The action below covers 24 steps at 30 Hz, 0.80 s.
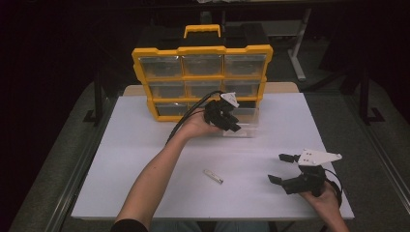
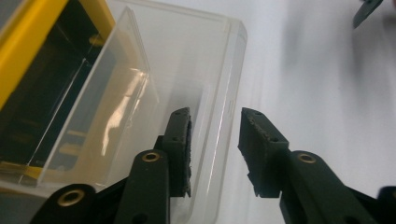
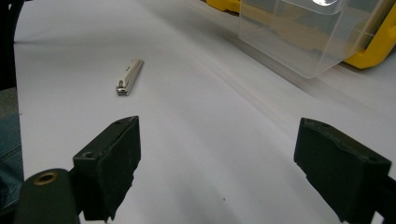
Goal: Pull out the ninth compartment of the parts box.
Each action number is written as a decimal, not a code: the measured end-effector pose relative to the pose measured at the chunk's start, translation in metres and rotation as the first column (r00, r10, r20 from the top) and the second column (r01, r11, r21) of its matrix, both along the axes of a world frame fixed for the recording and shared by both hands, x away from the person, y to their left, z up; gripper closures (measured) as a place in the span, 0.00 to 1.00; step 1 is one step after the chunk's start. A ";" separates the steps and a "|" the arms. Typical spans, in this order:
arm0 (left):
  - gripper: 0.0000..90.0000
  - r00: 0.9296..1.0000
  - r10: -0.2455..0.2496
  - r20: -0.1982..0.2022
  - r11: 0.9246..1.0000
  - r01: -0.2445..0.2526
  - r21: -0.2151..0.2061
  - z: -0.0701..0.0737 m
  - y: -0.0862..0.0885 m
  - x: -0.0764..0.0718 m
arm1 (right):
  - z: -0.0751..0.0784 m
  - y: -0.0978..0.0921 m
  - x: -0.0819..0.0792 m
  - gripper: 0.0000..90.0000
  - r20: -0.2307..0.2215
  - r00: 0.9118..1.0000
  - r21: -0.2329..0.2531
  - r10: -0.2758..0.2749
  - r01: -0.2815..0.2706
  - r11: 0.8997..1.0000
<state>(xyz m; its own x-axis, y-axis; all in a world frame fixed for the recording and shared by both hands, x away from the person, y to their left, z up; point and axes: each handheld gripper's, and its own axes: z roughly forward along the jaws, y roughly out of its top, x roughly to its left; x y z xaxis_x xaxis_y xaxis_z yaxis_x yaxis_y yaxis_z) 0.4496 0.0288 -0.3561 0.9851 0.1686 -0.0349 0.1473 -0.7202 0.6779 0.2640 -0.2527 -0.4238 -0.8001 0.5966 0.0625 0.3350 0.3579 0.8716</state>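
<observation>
A yellow organizer cabinet (image 1: 202, 50) with clear drawers stands at the back of the white table (image 1: 140, 159). Its bottom right clear drawer (image 1: 245, 127) is pulled out onto the table. My left gripper (image 1: 232, 126) is at this drawer (image 2: 187, 56). The left gripper (image 2: 215, 140) is open, one jaw inside the drawer's front wall and the other outside it, with a gap on both sides. A small metal nail clipper (image 1: 212, 176) lies at mid-table. My right gripper (image 1: 279, 168) stands open near the front right, pointing toward the nail clipper (image 3: 129, 77). Nothing lies between the right gripper's (image 3: 217, 163) jaws.
The cabinet has a yellow carry handle (image 1: 202, 30) on top and its other drawers are closed. The pulled-out drawer (image 3: 317, 37) looks empty. The table edge runs close behind my right hand. Dark floor and metal stands surround the table.
</observation>
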 end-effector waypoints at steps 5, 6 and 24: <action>0.61 1.000 0.002 -0.009 0.999 -0.003 -0.053 0.008 0.007 -0.003 | 0.000 0.002 0.001 0.15 -0.004 1.000 0.002 -0.003 0.003 1.000; 0.60 1.000 0.002 -0.006 0.998 -0.002 -0.066 0.010 0.009 -0.004 | 0.000 0.002 0.001 0.15 -0.006 1.000 0.002 -0.005 0.005 1.000; 0.41 0.998 0.056 -0.008 0.987 -0.057 -0.152 0.026 0.043 -0.024 | -0.004 0.002 0.005 0.15 -0.034 0.999 0.002 -0.037 0.037 0.999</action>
